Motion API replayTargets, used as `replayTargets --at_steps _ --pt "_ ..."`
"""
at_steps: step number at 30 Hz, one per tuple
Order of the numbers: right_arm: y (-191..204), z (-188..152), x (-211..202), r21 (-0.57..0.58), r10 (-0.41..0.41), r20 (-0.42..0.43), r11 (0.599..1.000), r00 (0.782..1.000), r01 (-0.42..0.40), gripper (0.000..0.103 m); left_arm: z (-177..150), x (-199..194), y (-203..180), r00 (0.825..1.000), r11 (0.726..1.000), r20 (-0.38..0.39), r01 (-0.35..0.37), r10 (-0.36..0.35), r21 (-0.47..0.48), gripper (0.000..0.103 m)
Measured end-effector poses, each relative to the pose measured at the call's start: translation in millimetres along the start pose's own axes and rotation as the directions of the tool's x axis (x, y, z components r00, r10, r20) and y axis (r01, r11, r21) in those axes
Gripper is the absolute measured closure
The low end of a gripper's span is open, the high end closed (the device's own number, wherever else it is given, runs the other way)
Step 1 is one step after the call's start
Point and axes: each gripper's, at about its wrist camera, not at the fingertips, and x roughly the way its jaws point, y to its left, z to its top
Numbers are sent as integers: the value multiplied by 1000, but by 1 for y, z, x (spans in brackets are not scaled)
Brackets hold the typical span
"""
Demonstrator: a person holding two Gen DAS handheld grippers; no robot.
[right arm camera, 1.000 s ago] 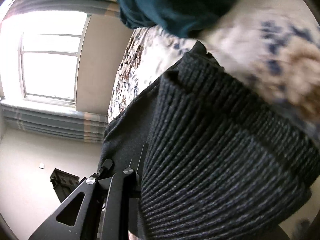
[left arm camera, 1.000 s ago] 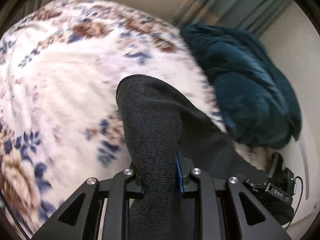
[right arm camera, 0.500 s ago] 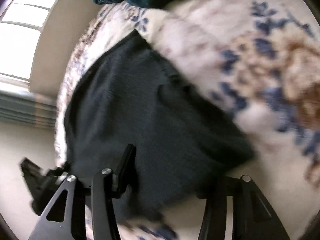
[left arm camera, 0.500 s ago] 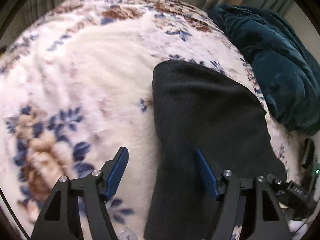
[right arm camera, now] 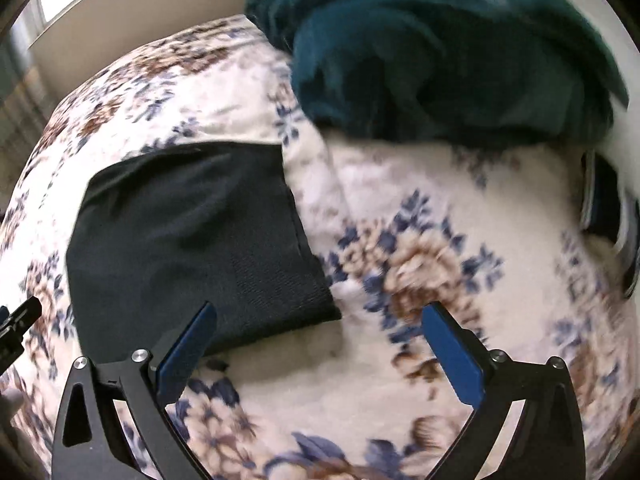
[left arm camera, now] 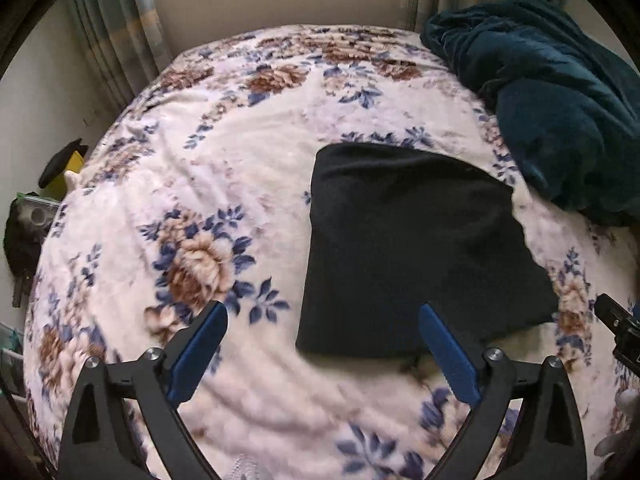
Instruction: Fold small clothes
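Both grippers, left [left arm camera: 322, 350] and right [right arm camera: 319, 346], were pinching the black knit [left arm camera: 408, 248] a second ago but now hang wide open and empty, so it lies flat on the floral blanket [left arm camera: 200, 160], fold looking pretty much done.
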Motion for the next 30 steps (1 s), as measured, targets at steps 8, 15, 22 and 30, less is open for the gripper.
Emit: replayTargets --at_steps 8,15,22,30 --pt "-2 -21 -88 -56 42 41 998 998 -39 0 -13 -76 -10 999 1000 34 13 -12 -20 5" --pt "-18 -41 -179 -82 65 86 995 994 -58 0 -32 -172 -10 997 1000 81 5 -3 -30 5" --pt "-42 -69 -302 -119 104 163 989 981 -85 0 -56 -282 -12 989 999 150 1 4 -35 5" --pt "-79 -101 -439 -137 160 242 982 957 -130 0 -89 -394 -9 978 999 210 6 5 -49 5"
